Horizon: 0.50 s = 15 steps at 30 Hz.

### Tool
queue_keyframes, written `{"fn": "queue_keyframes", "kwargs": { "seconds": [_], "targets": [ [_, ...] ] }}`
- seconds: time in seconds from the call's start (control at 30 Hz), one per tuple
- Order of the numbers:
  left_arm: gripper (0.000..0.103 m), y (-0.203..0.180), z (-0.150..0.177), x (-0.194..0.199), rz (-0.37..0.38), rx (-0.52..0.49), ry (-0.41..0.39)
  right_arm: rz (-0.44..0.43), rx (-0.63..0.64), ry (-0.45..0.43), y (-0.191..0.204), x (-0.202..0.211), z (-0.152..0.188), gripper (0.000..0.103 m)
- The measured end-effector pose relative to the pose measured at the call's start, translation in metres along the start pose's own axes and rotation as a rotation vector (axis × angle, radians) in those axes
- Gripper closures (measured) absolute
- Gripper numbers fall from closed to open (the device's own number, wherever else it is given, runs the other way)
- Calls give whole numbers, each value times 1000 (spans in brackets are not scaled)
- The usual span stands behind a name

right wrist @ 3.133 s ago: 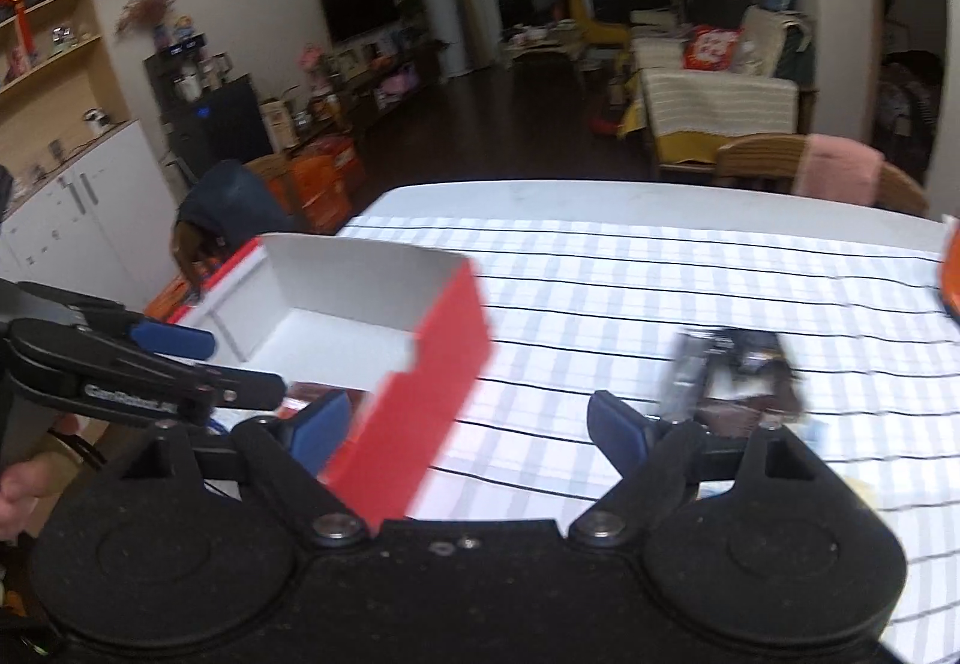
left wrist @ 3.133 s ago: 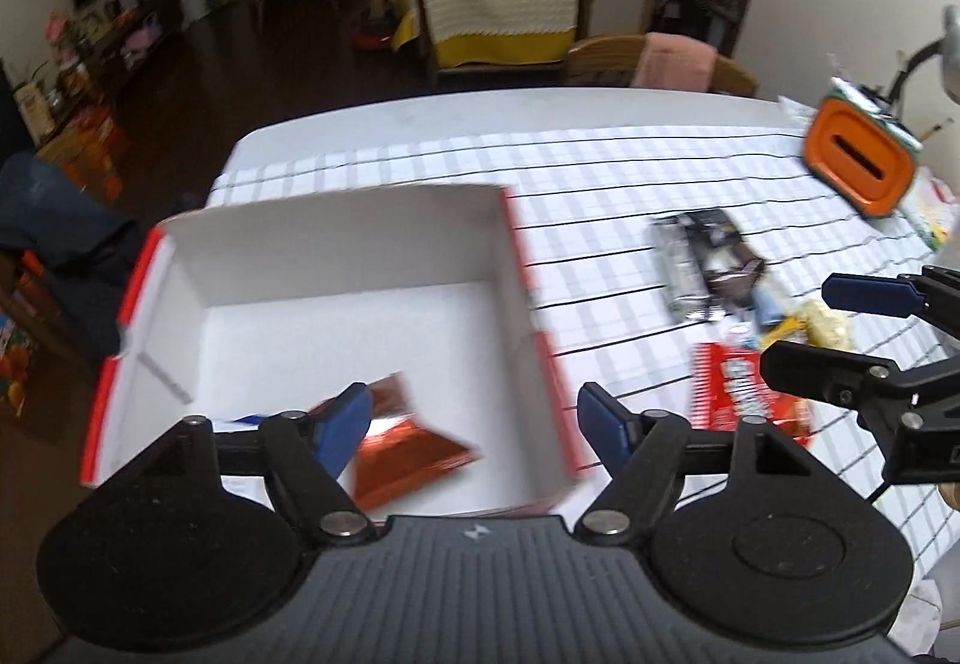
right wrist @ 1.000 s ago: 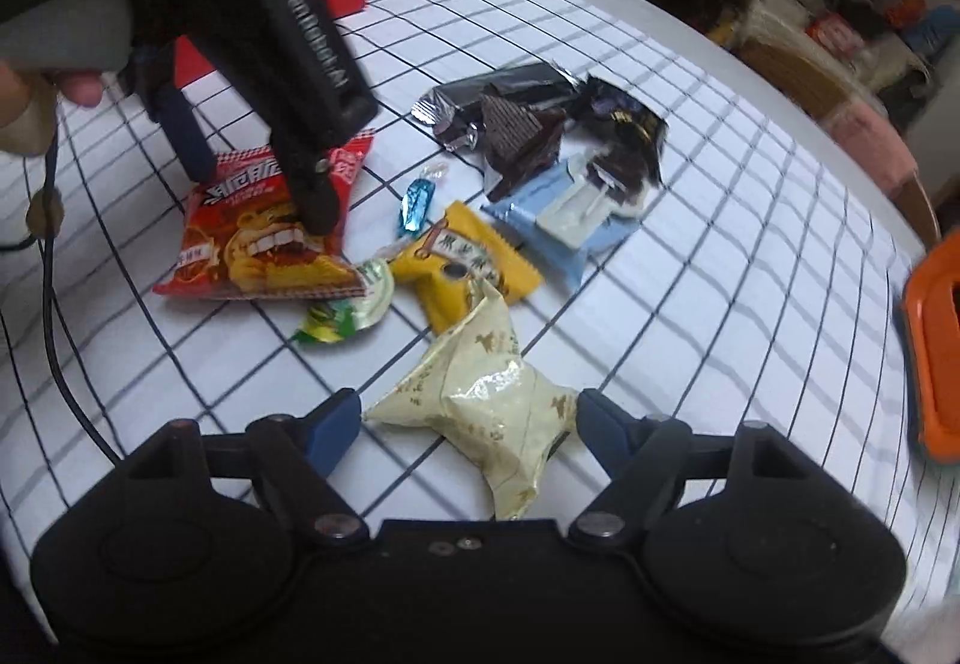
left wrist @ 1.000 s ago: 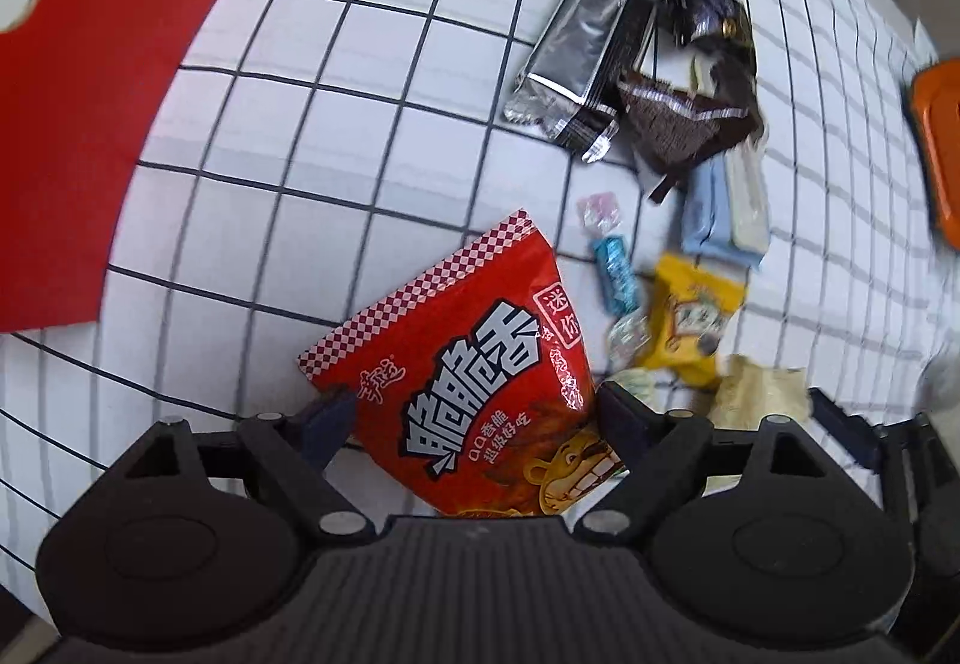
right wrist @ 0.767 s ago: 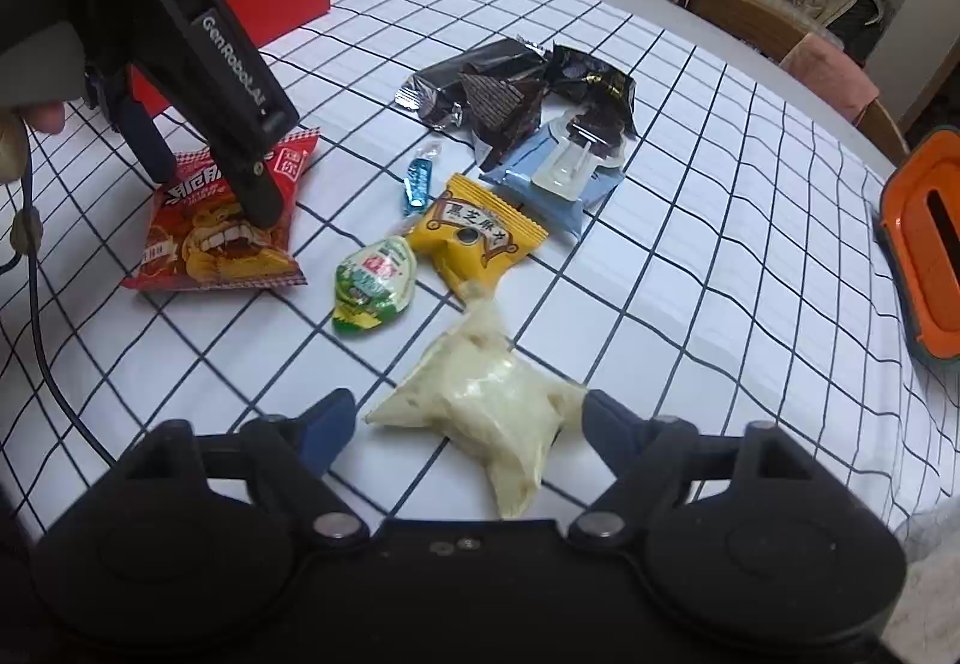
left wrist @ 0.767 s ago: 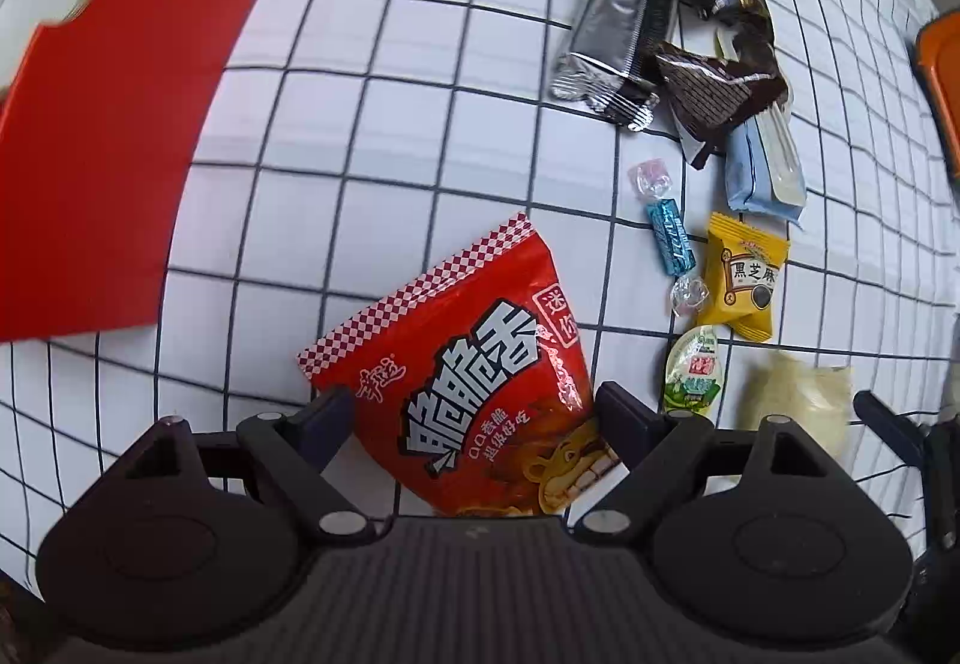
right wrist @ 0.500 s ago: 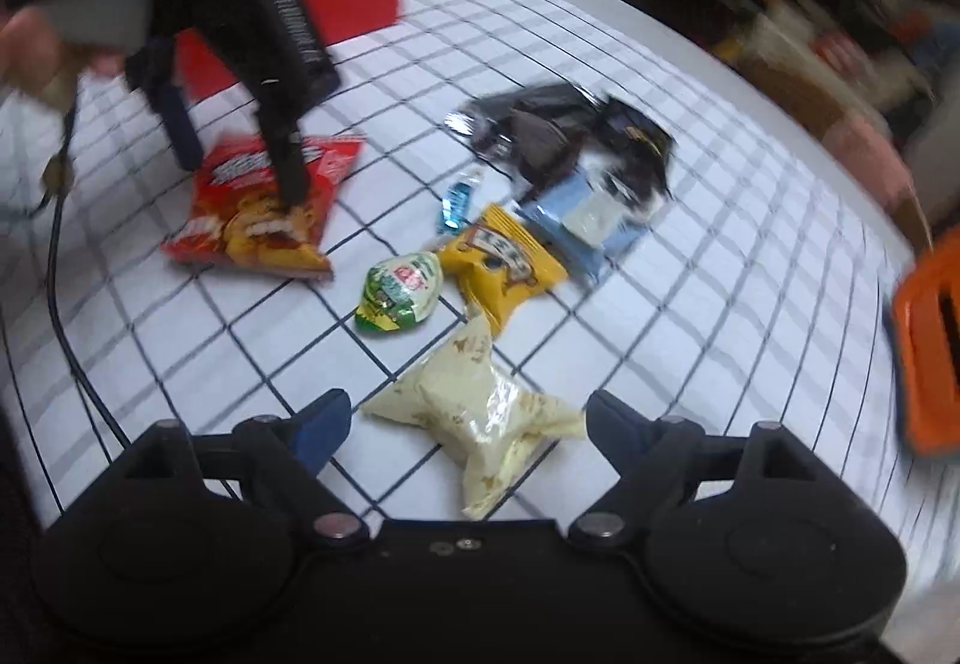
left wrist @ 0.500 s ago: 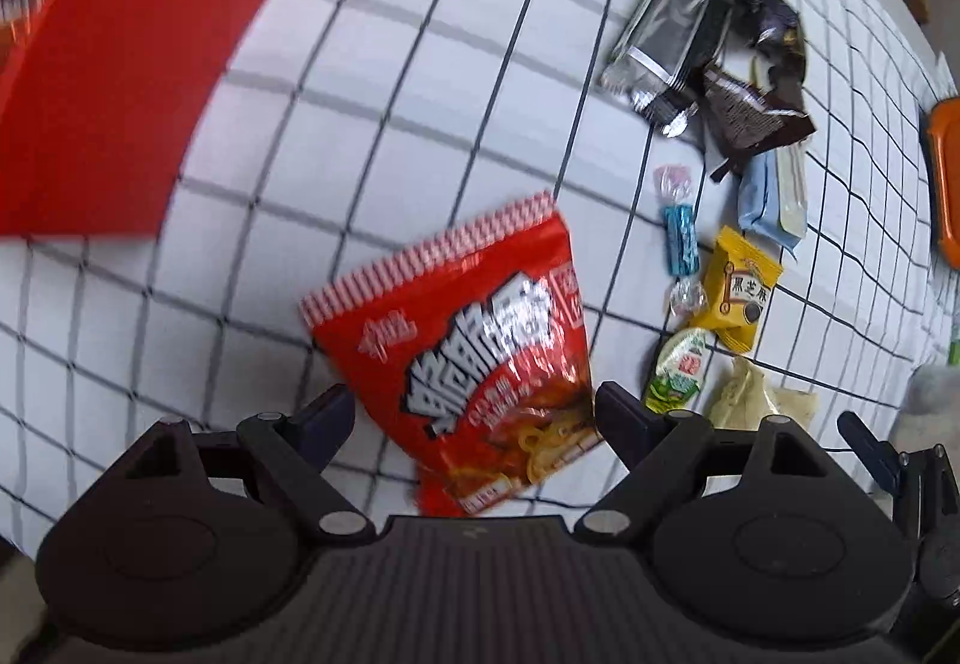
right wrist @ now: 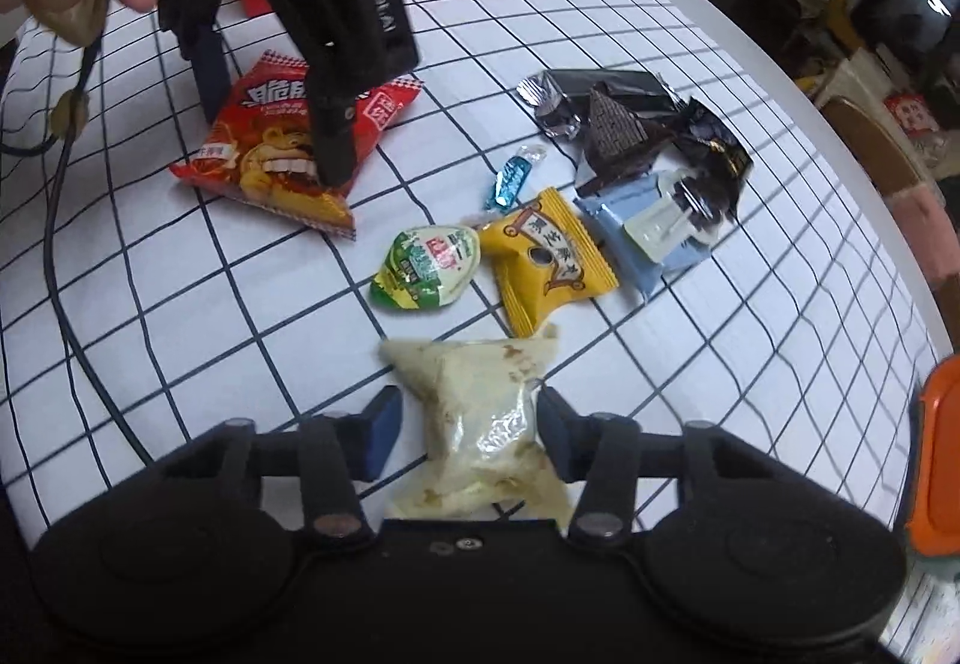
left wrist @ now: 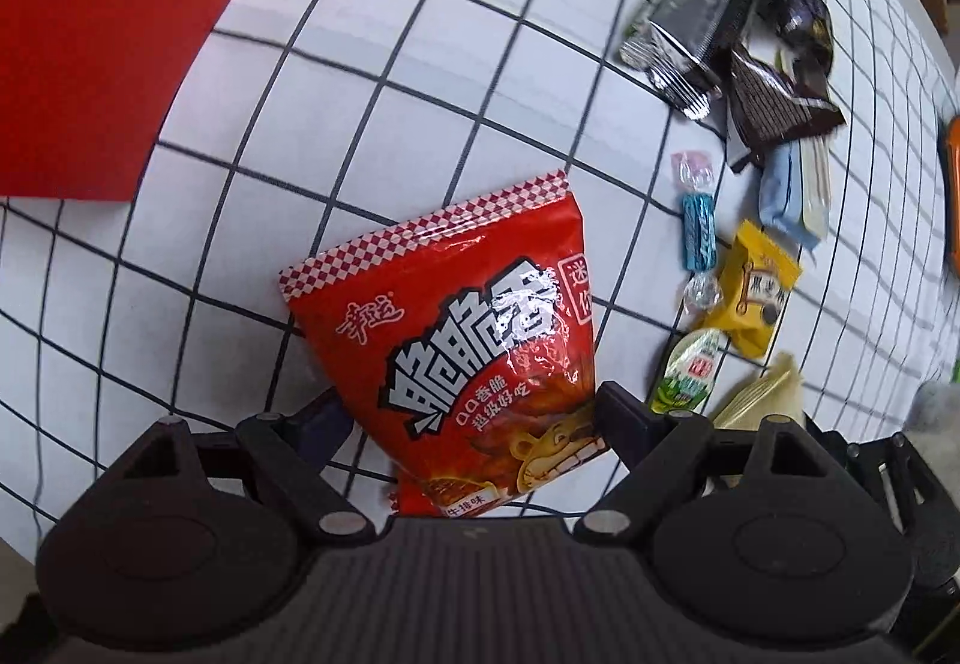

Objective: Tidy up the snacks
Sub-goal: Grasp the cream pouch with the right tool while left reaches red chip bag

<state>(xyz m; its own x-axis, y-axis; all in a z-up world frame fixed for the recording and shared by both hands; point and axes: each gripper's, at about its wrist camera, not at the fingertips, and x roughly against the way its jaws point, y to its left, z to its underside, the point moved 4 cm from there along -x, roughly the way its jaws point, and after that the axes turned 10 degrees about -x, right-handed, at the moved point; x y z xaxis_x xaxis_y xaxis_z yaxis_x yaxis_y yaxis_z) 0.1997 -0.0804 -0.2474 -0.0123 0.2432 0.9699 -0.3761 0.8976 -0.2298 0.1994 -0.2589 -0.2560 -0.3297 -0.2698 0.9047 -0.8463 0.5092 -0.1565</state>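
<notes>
both grippers closing in on snack bags beside the red box

the red chip bag [left wrist: 468,340] lies flat on the checked tablecloth [left wrist: 420,63], just right of the red box [left wrist: 102,15]. the left gripper [left wrist: 468,418] straddles the bag's lower end, jaws spread to either side; one finger seems to touch the bag's edge, but it is not pinched yet. half a second ago the bag sat further from the fingers, and three seconds ago this gripper was over the open box, so it has come across for the next pick.

the pale yellow bag [right wrist: 480,418] lies nearest the table's front edge, well right of the box. the right gripper [right wrist: 465,430] now has it between its jaws, which are narrower than a moment back and close to both sides; whether they already press it i cannot tell. both picks look about to close, so two more snacks should soon go to the box.

between the two bags lie a green sweet [right wrist: 426,268], a yellow packet [right wrist: 546,256], a blue candy [right wrist: 510,178], a light blue packet [right wrist: 648,226] and dark wrappers [right wrist: 630,123], bunched together. the cloth between the chip bag and the box is bare, a free lane. an orange container [right wrist: 936,460] sits at the far right edge, away from the work. the left gripper's cable [right wrist: 66,220] trails across the cloth near the front edge and could snag.
</notes>
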Motion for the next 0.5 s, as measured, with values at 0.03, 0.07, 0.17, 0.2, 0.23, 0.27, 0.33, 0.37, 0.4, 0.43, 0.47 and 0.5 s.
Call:
{"fn": "queue_keyframes", "kwargs": {
  "seconds": [0.03, 0.07, 0.17, 0.2, 0.23, 0.27, 0.33, 0.37, 0.4, 0.43, 0.47, 0.5],
  "targets": [
    [20, -2, 1, 1, -9, -20, -8, 15, -14, 0, 0, 0, 1, 64],
    [21, -3, 1, 1, -17, -39, -17, 26, -30, -2, 0, 1, 2, 68],
    [25, -9, 2, 3, -41, -89, -45, 36, -117, -25, -1, 4, 3, 72],
    [26, -12, 1, 3, -48, -104, -52, 36, -153, -34, -2, 6, 3, 73],
    [27, -12, 2, 3, -53, -118, -57, 37, -189, -44, -3, 7, 4, 73],
    [28, -13, 2, 3, -54, -129, -59, 36, -228, -53, -4, 8, 5, 74],
    [31, -16, 2, 4, -57, -150, -61, 36, -310, -64, -5, 10, 7, 74],
    [31, -18, 1, 5, -58, -164, -64, 37, -349, -70, -4, 11, 8, 75],
    [32, -19, 2, 5, -59, -176, -69, 40, -388, -75, -4, 12, 10, 75],
    [33, -20, 2, 5, -55, -184, -73, 40, -427, -80, -4, 14, 11, 75],
    [34, -22, 2, 2, -49, -190, -75, 38, -470, -85, -4, 16, 12, 75],
    [34, -22, 1, 3, -51, -199, -79, 34, -510, -90, -5, 17, 13, 75]
  ]
}}
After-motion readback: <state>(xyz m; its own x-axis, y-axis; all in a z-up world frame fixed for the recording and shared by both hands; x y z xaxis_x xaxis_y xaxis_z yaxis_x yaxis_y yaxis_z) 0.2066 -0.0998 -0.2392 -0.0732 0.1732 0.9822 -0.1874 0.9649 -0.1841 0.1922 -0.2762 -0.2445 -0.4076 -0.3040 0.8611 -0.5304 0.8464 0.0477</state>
